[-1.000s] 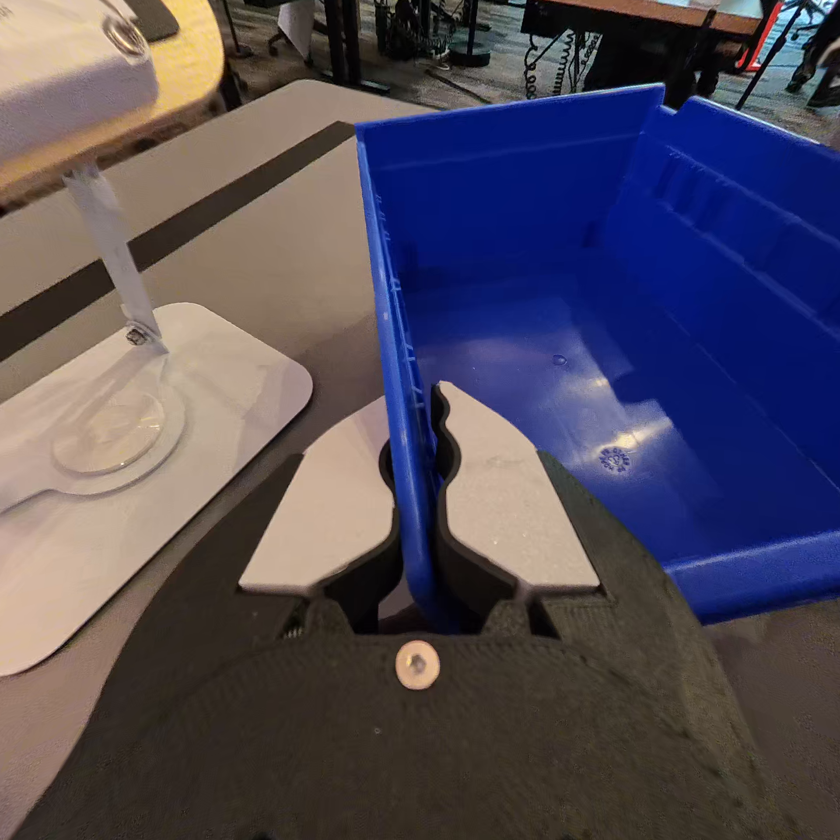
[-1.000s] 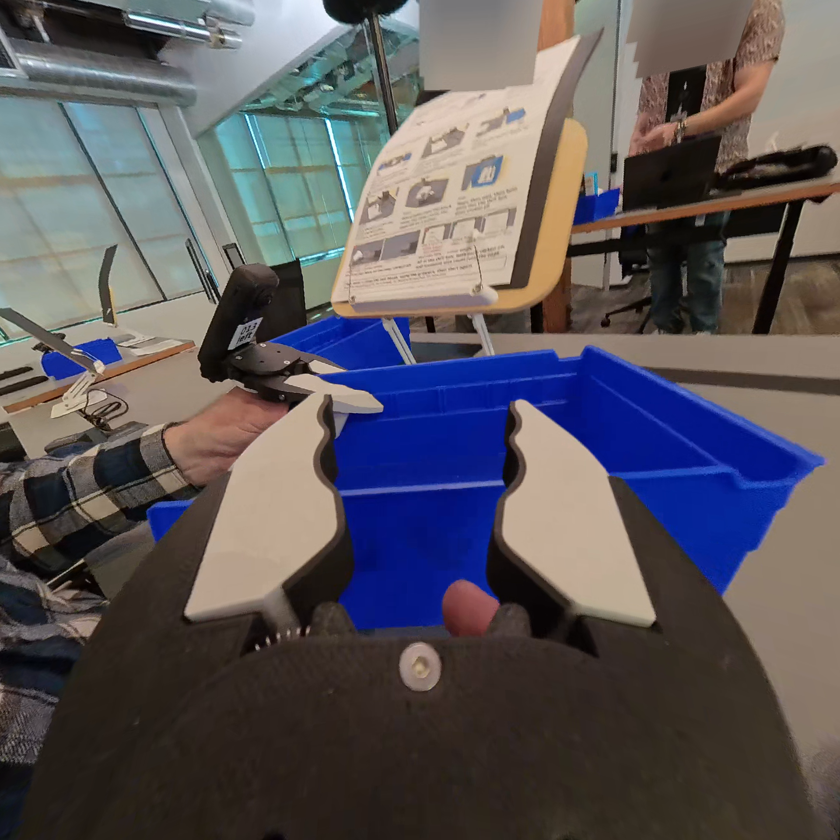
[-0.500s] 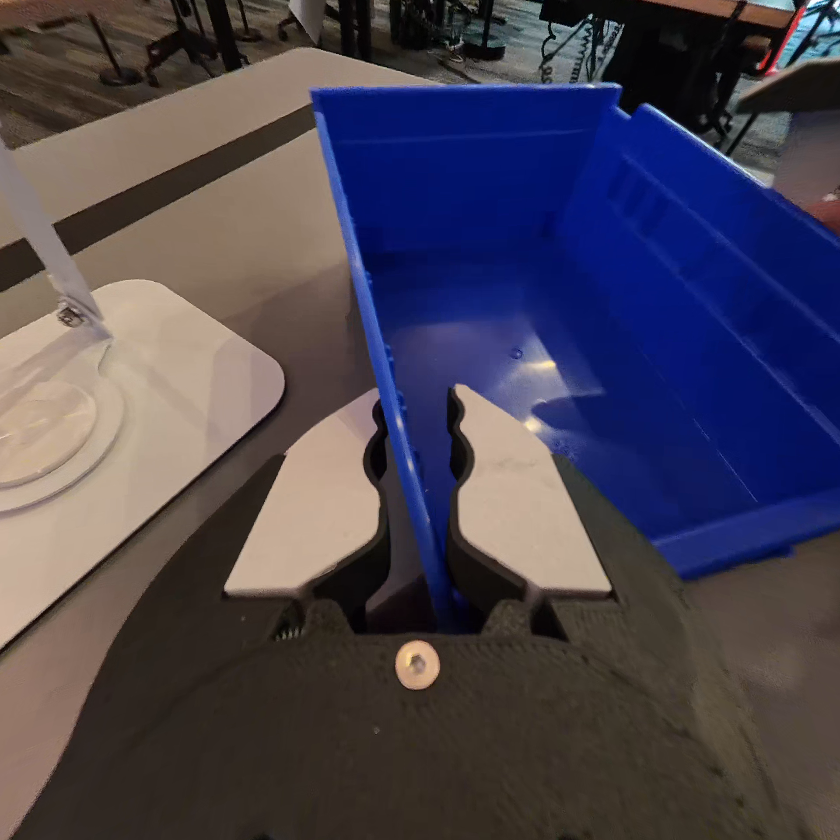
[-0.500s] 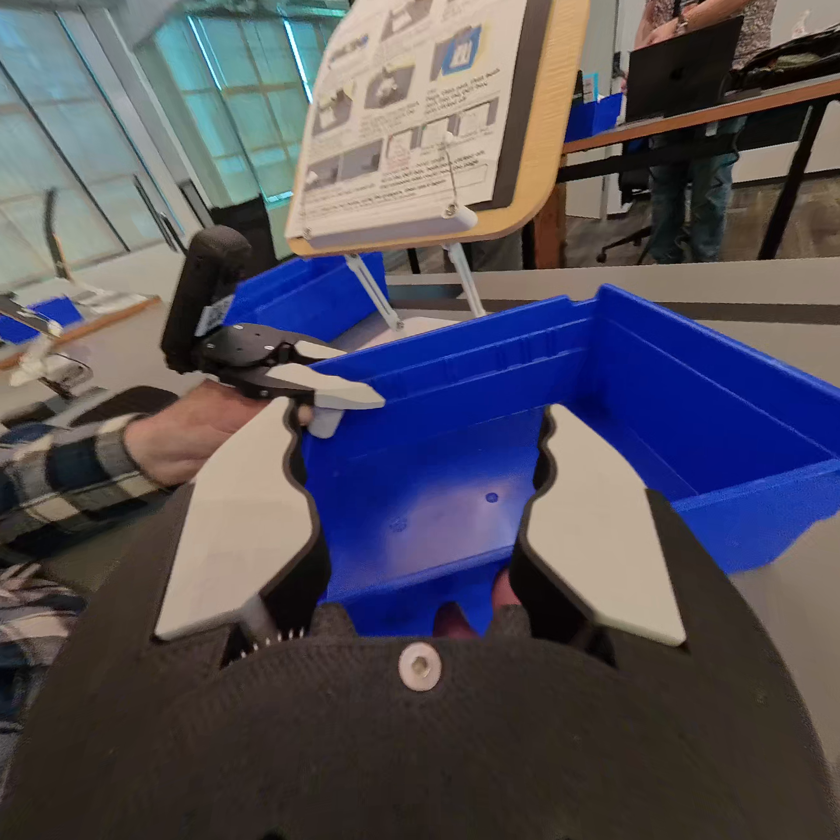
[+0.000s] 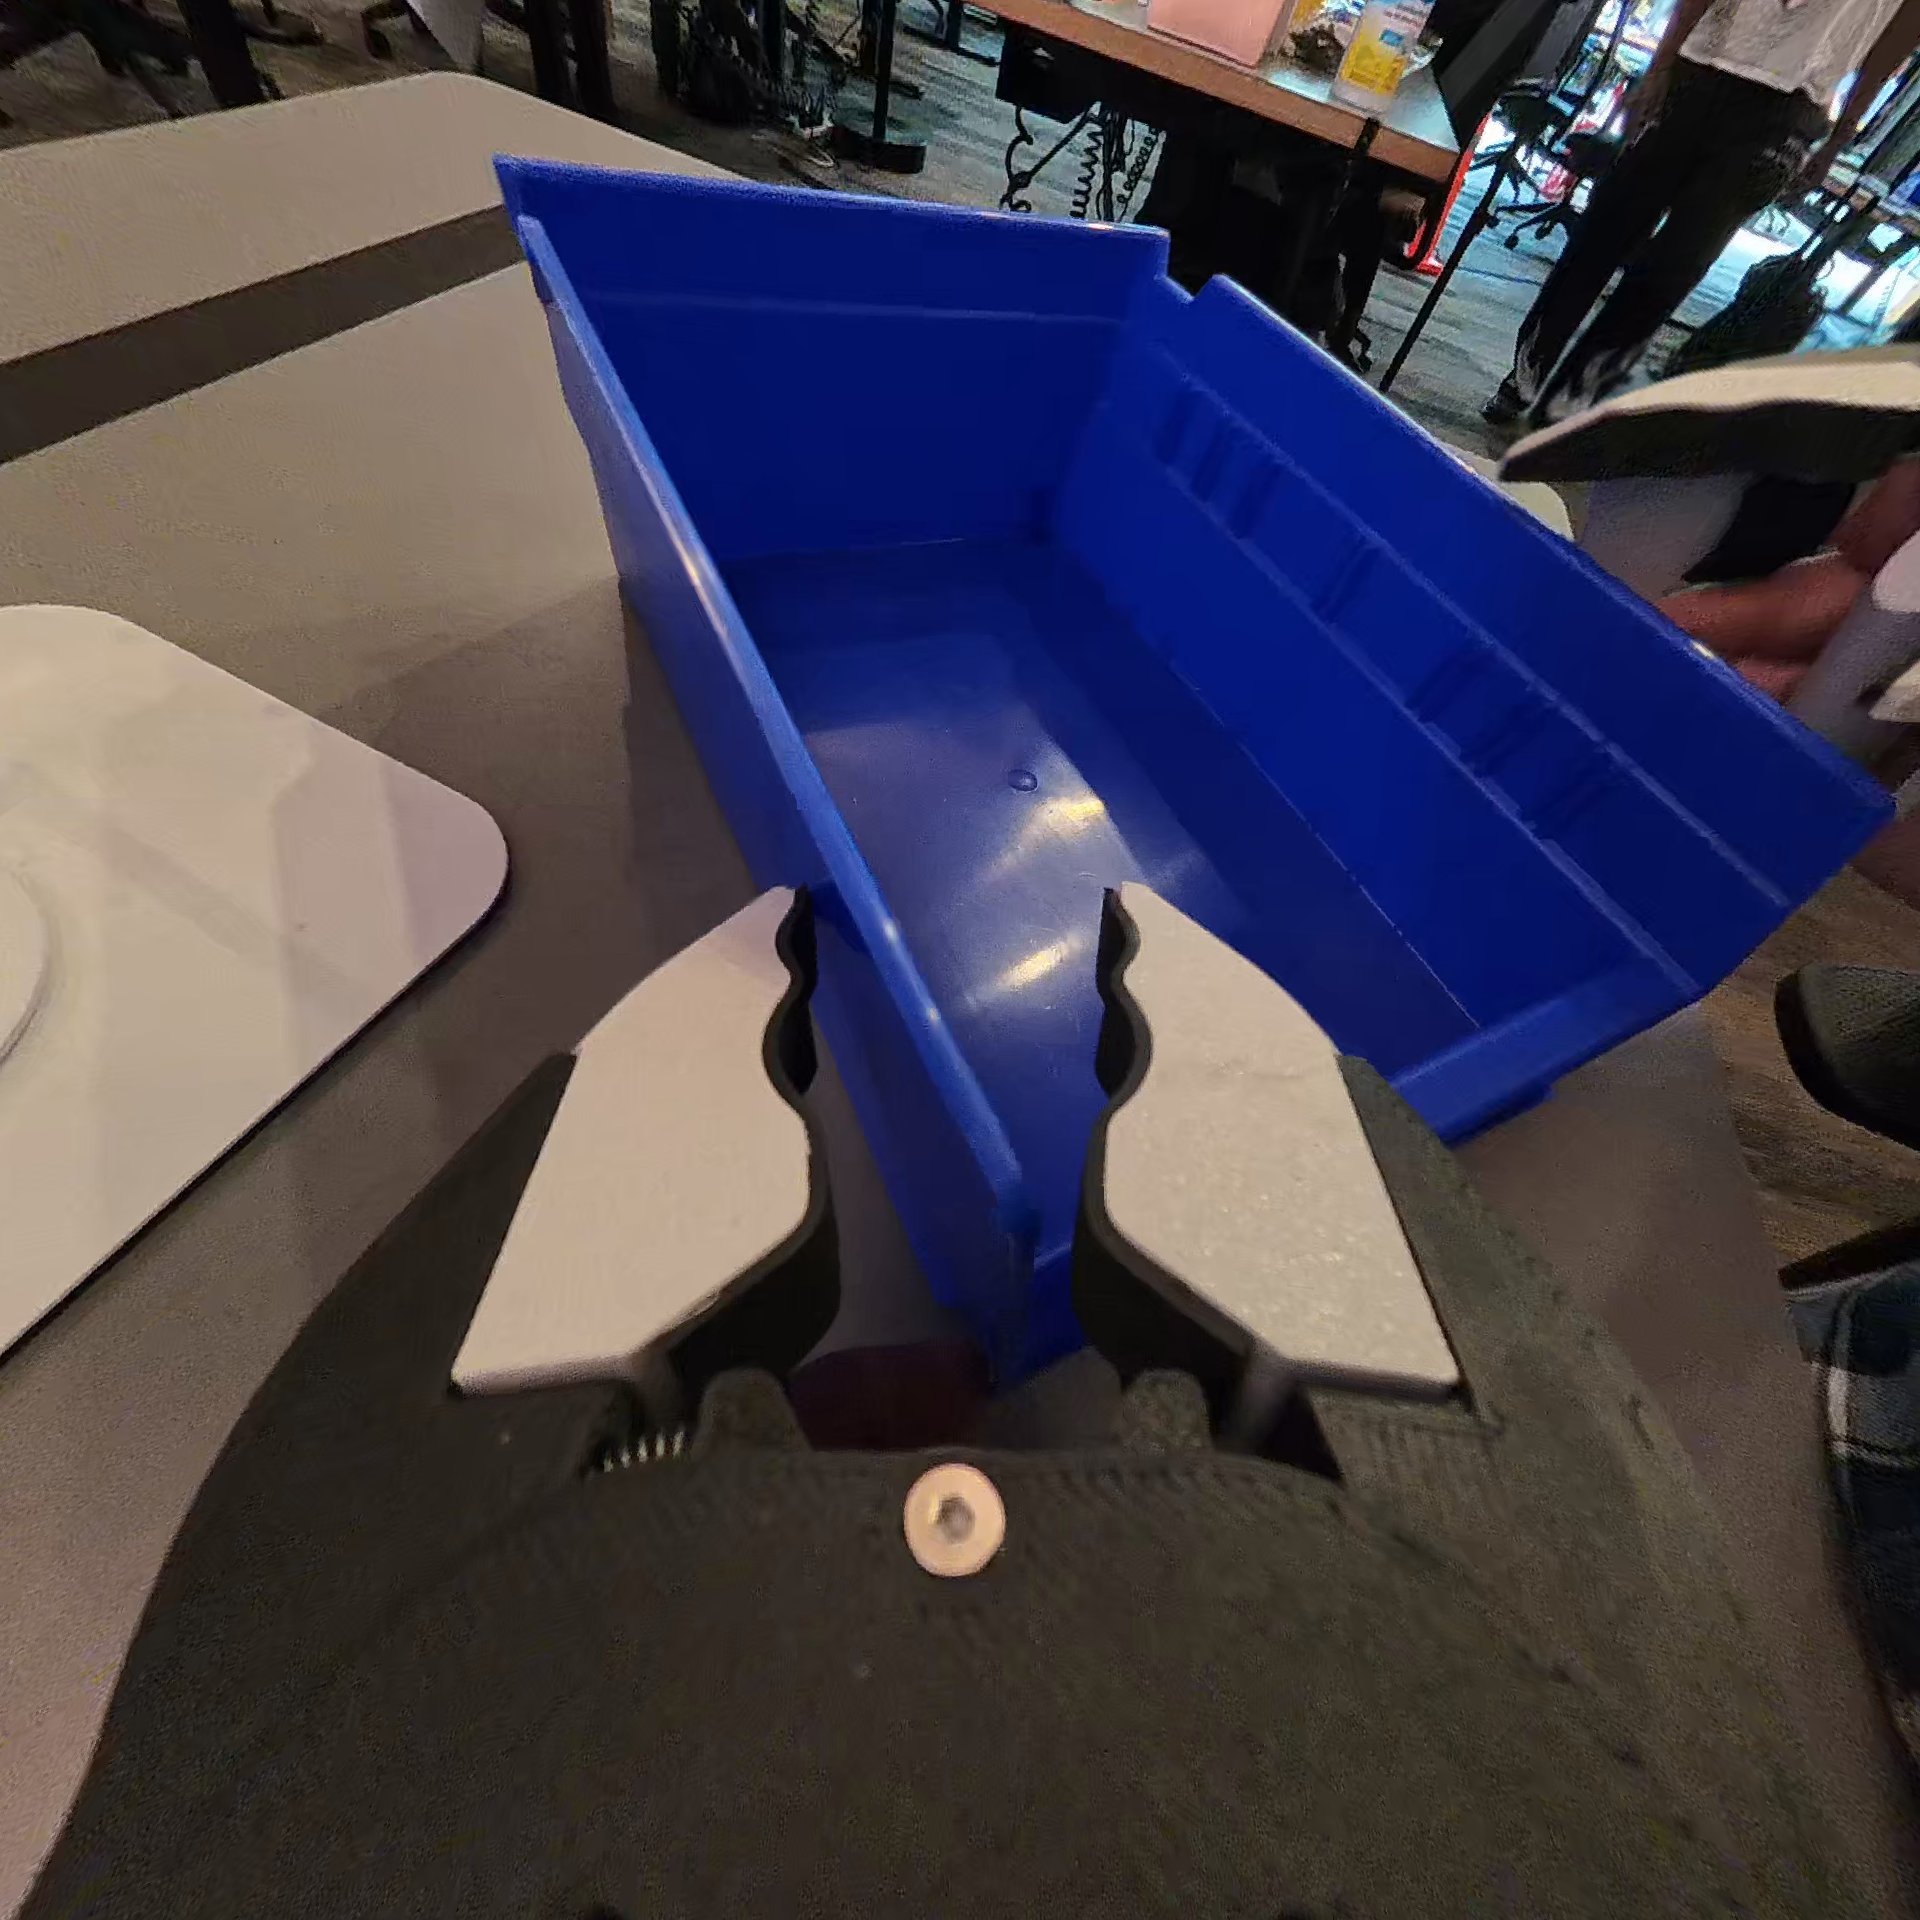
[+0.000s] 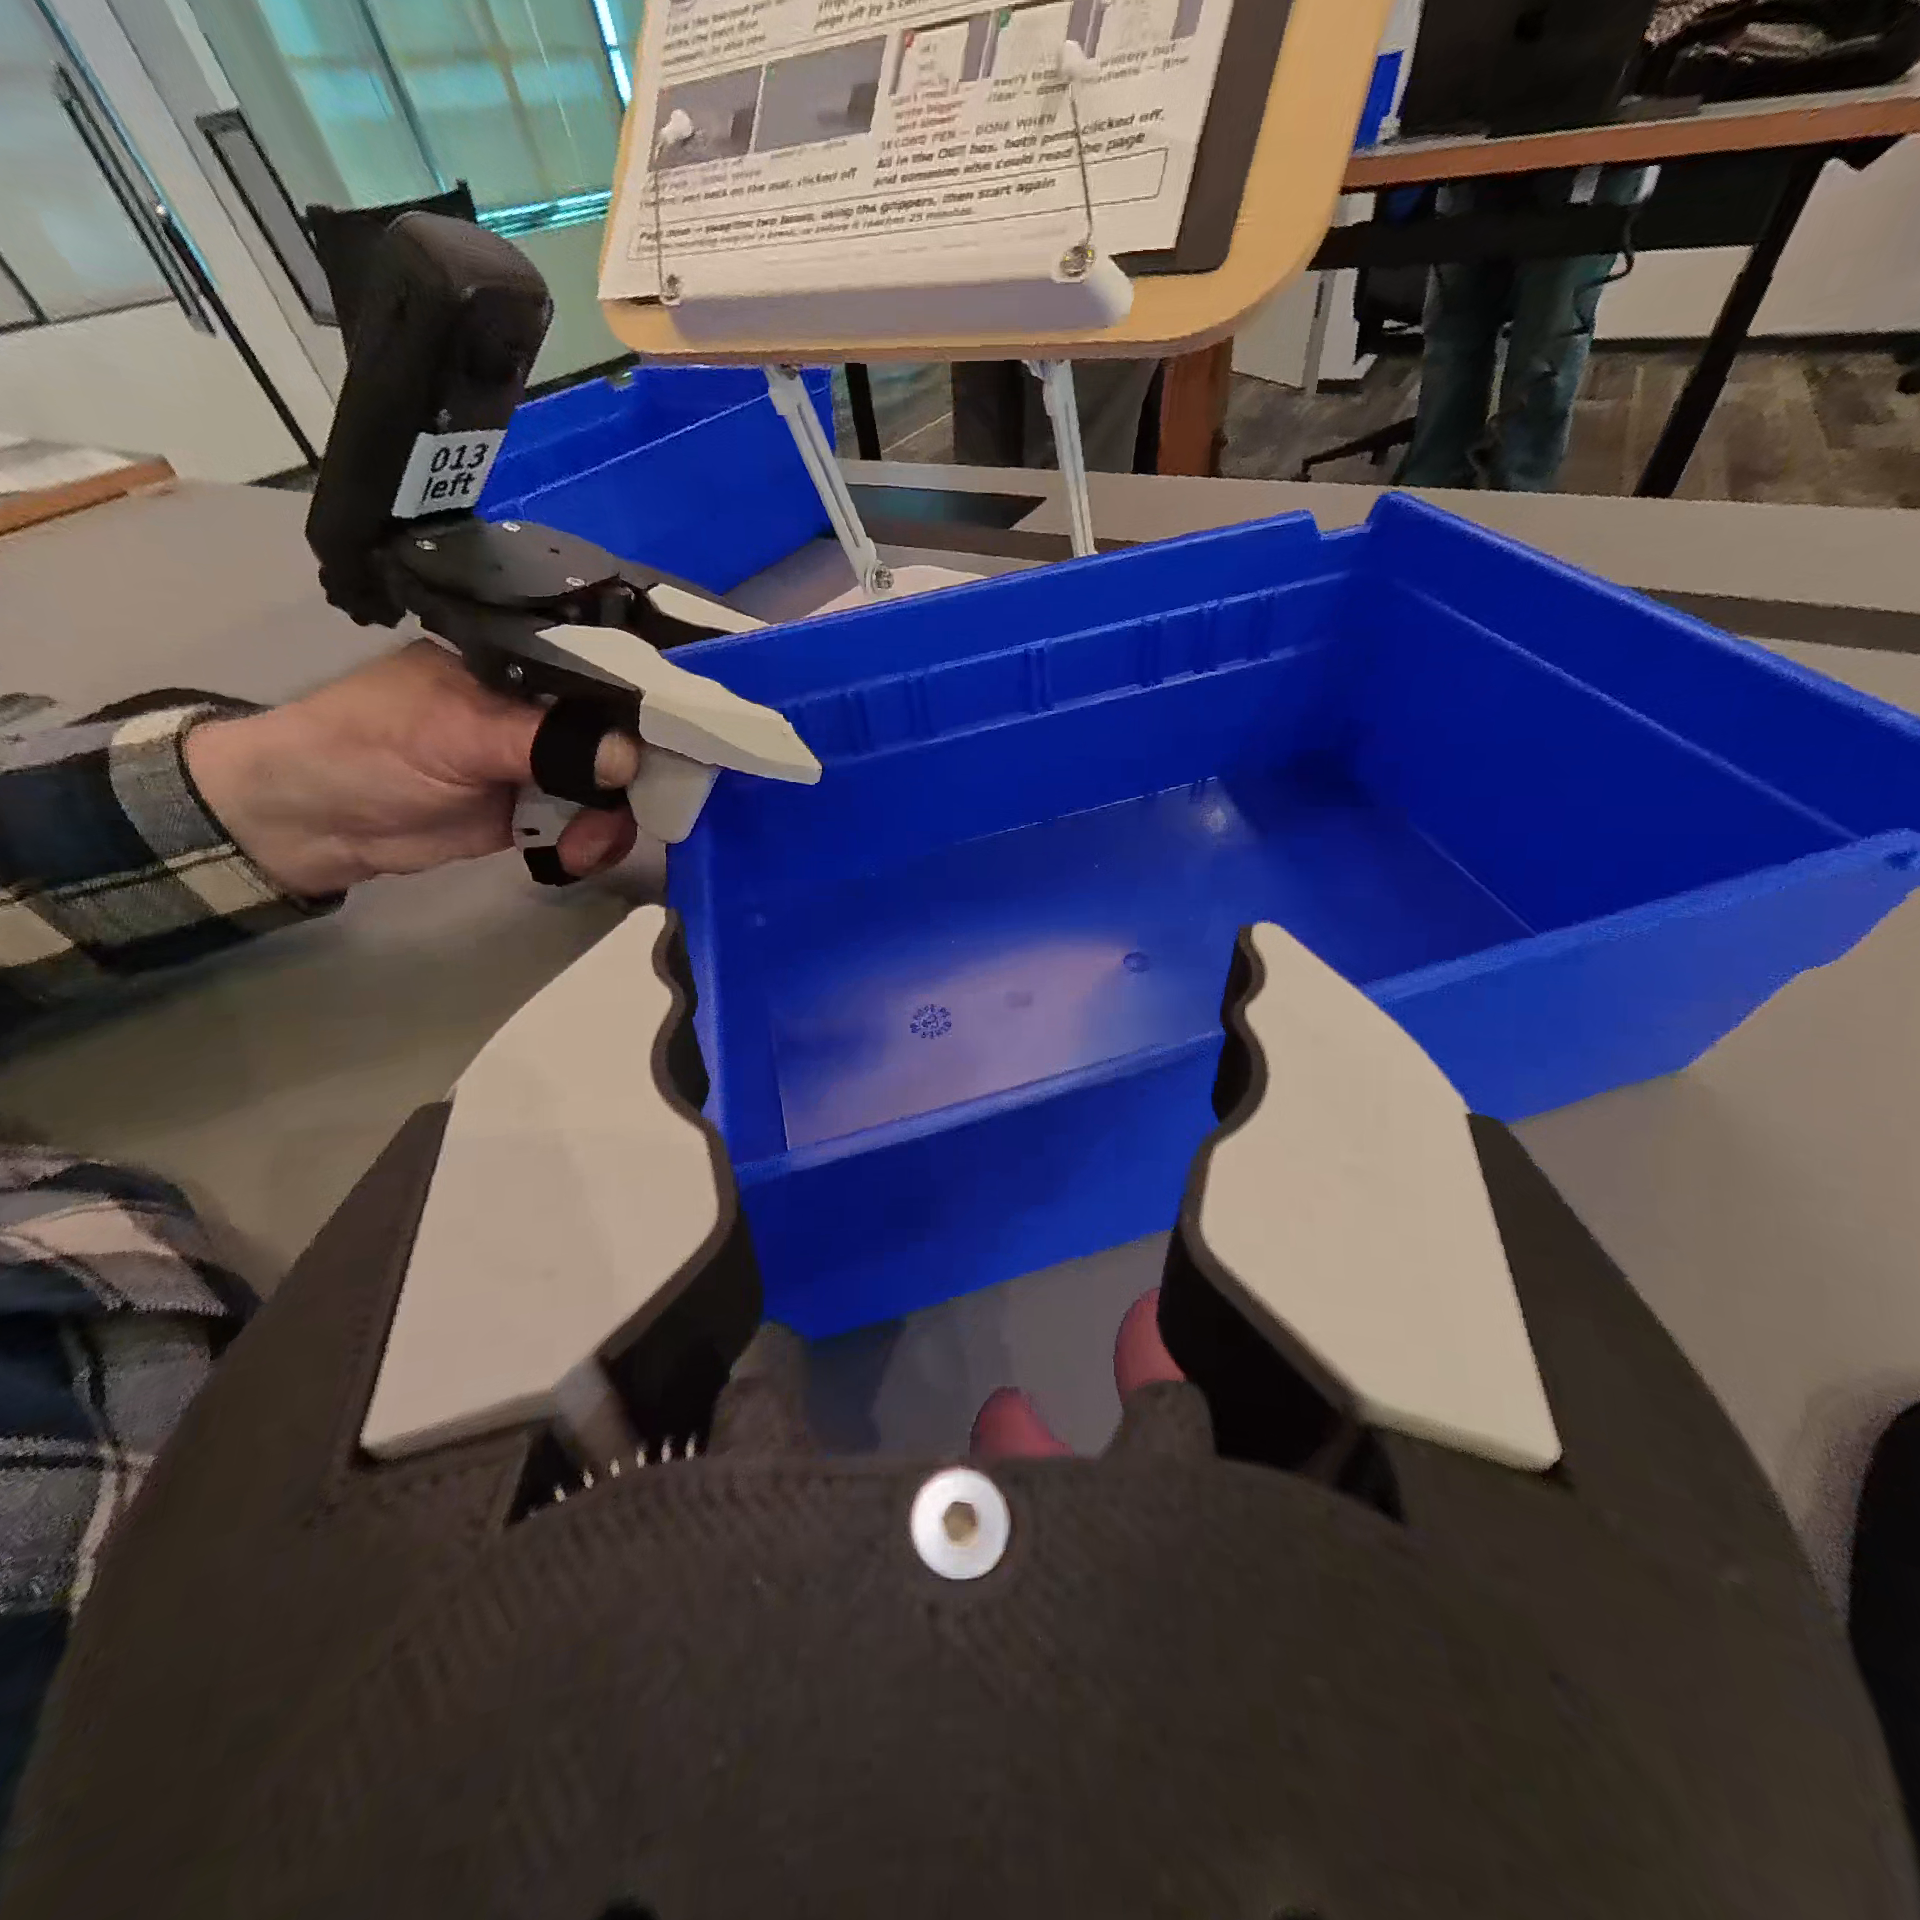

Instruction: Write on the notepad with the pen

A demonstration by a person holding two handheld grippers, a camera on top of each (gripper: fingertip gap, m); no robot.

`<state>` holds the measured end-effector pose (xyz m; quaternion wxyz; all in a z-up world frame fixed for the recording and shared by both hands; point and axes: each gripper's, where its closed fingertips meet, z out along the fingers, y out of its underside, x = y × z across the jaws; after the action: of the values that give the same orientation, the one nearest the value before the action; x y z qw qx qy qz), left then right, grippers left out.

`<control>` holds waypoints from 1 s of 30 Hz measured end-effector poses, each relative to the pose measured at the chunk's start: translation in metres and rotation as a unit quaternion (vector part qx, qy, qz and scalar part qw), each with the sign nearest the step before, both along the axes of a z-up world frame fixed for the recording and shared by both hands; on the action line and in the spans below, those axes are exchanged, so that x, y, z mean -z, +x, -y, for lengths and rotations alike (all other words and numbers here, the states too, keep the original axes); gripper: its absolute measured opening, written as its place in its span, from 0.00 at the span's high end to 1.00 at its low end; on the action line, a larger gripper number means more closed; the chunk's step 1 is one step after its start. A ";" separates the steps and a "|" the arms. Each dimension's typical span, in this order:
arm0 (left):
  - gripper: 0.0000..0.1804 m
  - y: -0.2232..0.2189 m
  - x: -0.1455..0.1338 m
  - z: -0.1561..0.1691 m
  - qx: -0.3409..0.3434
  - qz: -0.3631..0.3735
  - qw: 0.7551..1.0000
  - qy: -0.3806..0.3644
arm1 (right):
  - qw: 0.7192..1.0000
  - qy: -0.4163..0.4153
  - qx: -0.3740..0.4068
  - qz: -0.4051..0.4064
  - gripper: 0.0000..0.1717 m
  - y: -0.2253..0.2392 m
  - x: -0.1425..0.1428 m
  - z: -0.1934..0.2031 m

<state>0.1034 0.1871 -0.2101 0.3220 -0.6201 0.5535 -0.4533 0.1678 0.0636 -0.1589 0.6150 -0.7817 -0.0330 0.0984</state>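
Note:
No pen or notepad shows in either view. An empty blue bin point(image 5: 852, 416) stands on the grey table point(image 5: 312, 499). My left gripper point(image 5: 951, 904) is open and straddles the bin's near side wall. The wall stands between the pads with a gap on both sides. In the right wrist view the left gripper point(image 6: 790, 698) sits at the bin's point(image 6: 1039, 1195) left corner, in a person's hand point(image 6: 395, 769). My right gripper point(image 6: 958, 930) is wide open and empty, just above the bin's low front wall. One of its fingers point(image 5: 1714, 416) shows at the right edge of the left wrist view.
A white stand base point(image 5: 208, 883) lies on the table left of the bin. Its wooden board with an instruction sheet point(image 6: 935, 156) tilts over the far side. A second blue bin point(image 6: 665, 468) stands behind. People stand by desks in the background.
My left pads, shut on the bin's side wall a second ago, have opened off it. My right jaws widened, and that gripper tipped down over the bin.

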 end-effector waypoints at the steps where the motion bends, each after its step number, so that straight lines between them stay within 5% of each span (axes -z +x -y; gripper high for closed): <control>1: 0.72 0.000 0.000 -0.002 -0.004 0.000 1.000 -0.008 | 1.000 -0.004 0.002 -0.007 0.43 0.001 0.001 0.000; 5: 0.73 -0.001 0.000 0.003 -0.011 0.000 1.000 -0.010 | 0.999 -0.022 -0.020 -0.039 0.42 -0.014 0.004 0.003; 12: 0.72 -0.001 0.000 0.009 -0.011 0.011 1.000 -0.020 | 0.998 -0.023 0.030 0.041 0.51 -0.011 0.015 0.001; 17: 0.69 0.000 -0.001 0.018 -0.004 0.016 1.000 -0.024 | 0.997 -0.024 0.043 0.063 0.46 0.000 0.018 -0.003; 30: 0.65 0.028 -0.004 0.012 -0.031 0.039 0.997 -0.062 | 0.995 -0.045 0.058 0.067 0.71 0.061 0.018 -0.027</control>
<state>0.1311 0.1747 -0.2063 0.3184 -0.6372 0.4920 -0.5005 0.2286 0.0903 -0.1768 0.5807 -0.8137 -0.0242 0.0119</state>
